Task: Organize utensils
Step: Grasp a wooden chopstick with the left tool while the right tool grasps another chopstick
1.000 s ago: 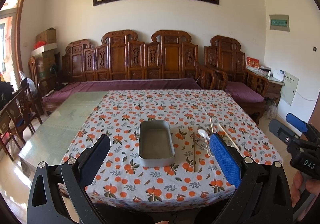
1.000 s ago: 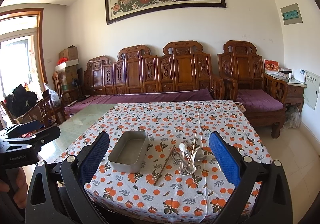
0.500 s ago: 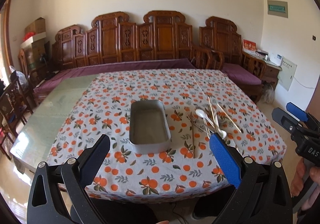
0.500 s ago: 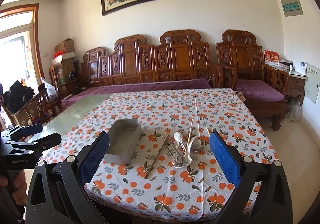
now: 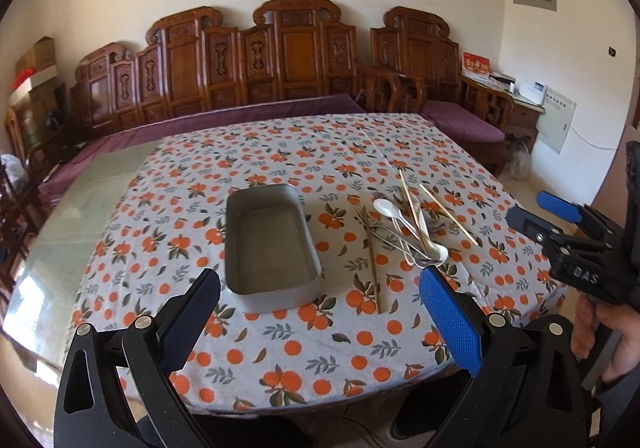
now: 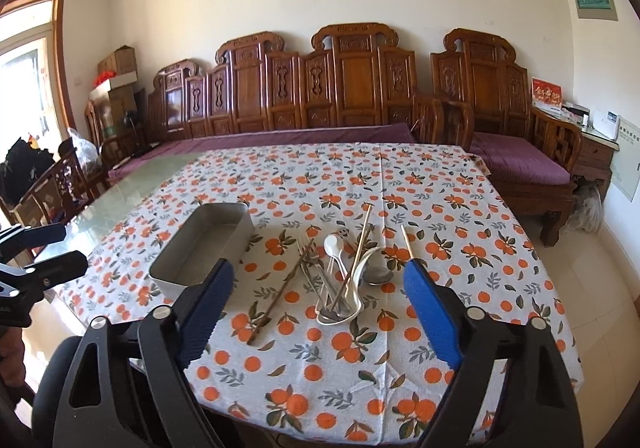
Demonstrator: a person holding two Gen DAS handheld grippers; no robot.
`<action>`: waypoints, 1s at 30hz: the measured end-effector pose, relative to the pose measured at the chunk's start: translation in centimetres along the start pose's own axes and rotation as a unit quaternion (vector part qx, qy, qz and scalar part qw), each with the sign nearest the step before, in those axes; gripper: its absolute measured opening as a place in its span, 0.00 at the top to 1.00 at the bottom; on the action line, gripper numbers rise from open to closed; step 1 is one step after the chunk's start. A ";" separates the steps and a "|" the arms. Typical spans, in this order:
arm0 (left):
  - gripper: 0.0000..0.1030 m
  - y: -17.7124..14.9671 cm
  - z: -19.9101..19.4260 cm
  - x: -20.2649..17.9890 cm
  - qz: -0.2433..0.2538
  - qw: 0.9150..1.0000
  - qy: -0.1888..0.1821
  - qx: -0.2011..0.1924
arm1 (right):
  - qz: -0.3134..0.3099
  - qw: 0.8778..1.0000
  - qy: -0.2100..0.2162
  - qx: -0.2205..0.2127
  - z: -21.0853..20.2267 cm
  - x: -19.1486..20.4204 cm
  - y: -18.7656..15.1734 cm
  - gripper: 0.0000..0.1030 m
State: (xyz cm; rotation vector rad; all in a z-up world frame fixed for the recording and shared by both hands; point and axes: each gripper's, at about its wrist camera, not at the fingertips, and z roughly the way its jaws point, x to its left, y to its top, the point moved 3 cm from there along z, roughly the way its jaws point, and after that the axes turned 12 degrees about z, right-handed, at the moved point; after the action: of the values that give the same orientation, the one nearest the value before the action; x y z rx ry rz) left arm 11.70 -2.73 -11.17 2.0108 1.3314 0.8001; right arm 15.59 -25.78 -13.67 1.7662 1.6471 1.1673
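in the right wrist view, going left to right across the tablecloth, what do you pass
metal tray → dark chopstick → fork → white spoon → metal spoon bowl → pale chopstick. The rest of the pile overlaps too much to order.

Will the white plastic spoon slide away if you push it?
Probably: the white plastic spoon looks smooth and light. It lies tangled with the pale wooden chopsticks and the metal fork, so they would likely shift too. The orange-print tablecloth might slow it.
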 end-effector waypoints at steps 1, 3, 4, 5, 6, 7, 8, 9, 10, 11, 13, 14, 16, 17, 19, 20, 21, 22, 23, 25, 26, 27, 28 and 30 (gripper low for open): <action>0.07 0.1 0.8 -0.1 0.006 1.000 -0.007 0.004 | 0.000 1.000 0.000 0.002 0.4 -0.2 0.1 0.20; 0.07 0.3 1.8 -0.3 0.012 1.000 -0.016 0.008 | 0.000 1.000 -0.001 0.010 1.8 -0.9 0.2 0.23; 0.07 0.5 2.7 -0.5 0.019 1.000 -0.021 0.011 | 0.001 1.000 -0.002 0.013 2.3 -1.2 0.3 0.26; 0.08 0.6 3.2 -0.6 0.022 0.999 -0.024 0.012 | 0.001 1.000 -0.003 0.018 3.3 -1.6 0.4 0.29; 0.10 0.7 3.6 -0.7 0.025 0.999 -0.028 0.014 | 0.002 1.000 -0.005 0.023 4.0 -2.0 0.5 0.30; 0.12 0.9 4.5 -0.9 0.027 0.999 -0.039 0.018 | 0.003 1.000 -0.006 0.026 4.5 -2.2 0.6 0.32; 0.13 0.9 5.0 -1.1 0.027 0.999 -0.043 0.021 | 0.003 0.999 -0.007 0.032 5.6 -2.6 0.6 0.33; 0.15 1.0 5.8 -1.3 0.027 0.998 -0.050 0.023 | 0.003 0.999 -0.009 0.036 6.2 -2.9 0.7 0.34; 0.17 1.1 6.3 -1.5 0.028 0.998 -0.054 0.025 | 0.004 0.999 -0.014 0.042 7.2 -3.4 0.8 0.34; 0.18 1.1 7.0 -1.8 0.028 0.997 -0.060 0.028 | 0.007 0.999 -0.015 0.046 7.9 -3.7 0.8 0.35; 0.24 1.1 8.5 -2.5 0.027 0.996 -0.075 0.038 | 0.009 0.999 -0.017 0.051 9.0 -4.4 0.9 0.36; 0.26 1.1 9.0 -2.8 0.027 0.996 -0.080 0.041 | 0.010 0.998 -0.021 0.054 9.8 -4.9 0.9 0.36; 0.32 1.1 10.5 -3.4 0.030 0.994 -0.092 0.052 | 0.013 0.998 -0.024 0.056 10.6 -5.5 0.8 0.37; 0.33 1.0 11.3 -3.7 0.030 0.993 -0.098 0.057 | 0.019 0.998 -0.024 0.060 11.2 -6.1 0.7 0.37; 0.39 1.0 12.6 -4.3 0.033 0.992 -0.105 0.064 | 0.028 0.997 -0.020 0.063 11.8 -6.7 0.3 0.37; 0.41 1.1 13.3 -4.5 0.035 0.991 -0.107 0.069 | 0.029 0.997 -0.020 0.065 12.0 -6.9 0.1 0.37; 0.44 1.1 13.8 -4.8 0.037 0.991 -0.109 0.072 | 0.028 0.997 -0.019 0.067 12.3 -7.1 -0.1 0.37; 0.46 1.1 14.8 -5.2 0.039 0.990 -0.113 0.078 | 0.026 0.997 -0.019 0.070 12.5 -7.2 -0.4 0.38; 0.48 1.2 15.5 -5.4 0.040 0.989 -0.116 0.082 | 0.023 0.997 -0.019 0.073 12.8 -7.2 -0.7 0.38; 0.54 1.3 17.0 -5.8 0.041 0.988 -0.121 0.091 | 0.020 0.996 -0.022 0.079 13.1 -7.3 -1.1 0.40; 0.54 1.3 17.6 -5.9 0.042 0.987 -0.120 0.095 | 0.019 0.996 -0.023 0.082 13.3 -7.4 -1.3 0.40; 0.57 1.3 18.6 -6.1 0.044 0.987 -0.120 0.100 | 0.021 0.996 -0.022 0.084 13.5 -7.5 -1.5 0.41; 0.61 1.2 19.2 -6.3 0.045 0.986 -0.121 0.105 | 0.022 0.996 -0.021 0.087 13.7 -7.5 -1.6 0.41; 0.66 1.0 20.5 -6.5 0.045 0.984 -0.124 0.116 | 0.022 0.995 -0.020 0.090 13.9 -7.5 -1.8 0.42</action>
State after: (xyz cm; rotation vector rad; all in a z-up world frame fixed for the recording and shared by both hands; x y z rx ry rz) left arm 25.56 -12.16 -24.62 2.2797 1.2420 0.4281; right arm 26.44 -29.65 -24.55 1.9320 1.7456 1.0227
